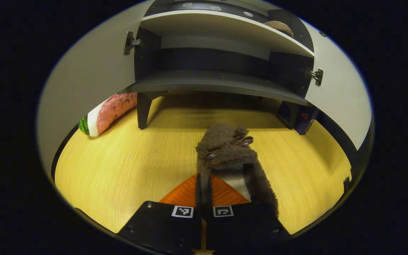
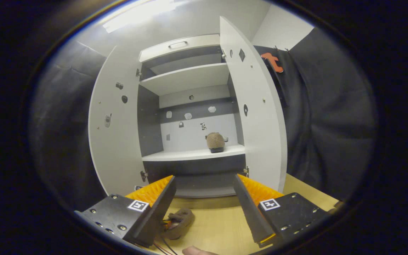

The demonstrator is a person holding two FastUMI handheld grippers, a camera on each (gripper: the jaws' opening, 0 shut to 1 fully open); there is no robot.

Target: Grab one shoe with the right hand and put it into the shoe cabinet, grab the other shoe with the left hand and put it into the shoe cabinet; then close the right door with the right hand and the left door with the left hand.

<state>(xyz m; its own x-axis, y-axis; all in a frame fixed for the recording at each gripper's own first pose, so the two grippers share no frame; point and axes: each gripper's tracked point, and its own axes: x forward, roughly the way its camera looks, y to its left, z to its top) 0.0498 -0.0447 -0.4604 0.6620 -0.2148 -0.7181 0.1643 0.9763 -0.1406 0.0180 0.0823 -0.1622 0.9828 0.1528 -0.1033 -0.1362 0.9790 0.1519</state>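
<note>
Left gripper (image 1: pixel 204 198) jaws clamped the fuzzy brown slipper's (image 1: pixel 225 152) collar on the wooden floor (image 1: pixel 119 170); right gripper (image 2: pixel 204 198) jaws stood apart; first slipper (image 2: pixel 215 141) sat shelved in the shoe cabinet (image 2: pixel 190 154); next, presumably, lifting and shelving the second.

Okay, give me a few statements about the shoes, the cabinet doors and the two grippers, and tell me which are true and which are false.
1. One shoe already sits on a cabinet shelf. True.
2. Both cabinet doors are shut. False: the left door and right door stand open.
3. The left gripper is shut on the other shoe. True: both fingers pinch its side wall.
4. The right gripper holds a shoe. False: its fingers are spread, with nothing between them.
5. The held shoe is inside the cabinet. False: it is over the wooden floor, in front of it.
</note>
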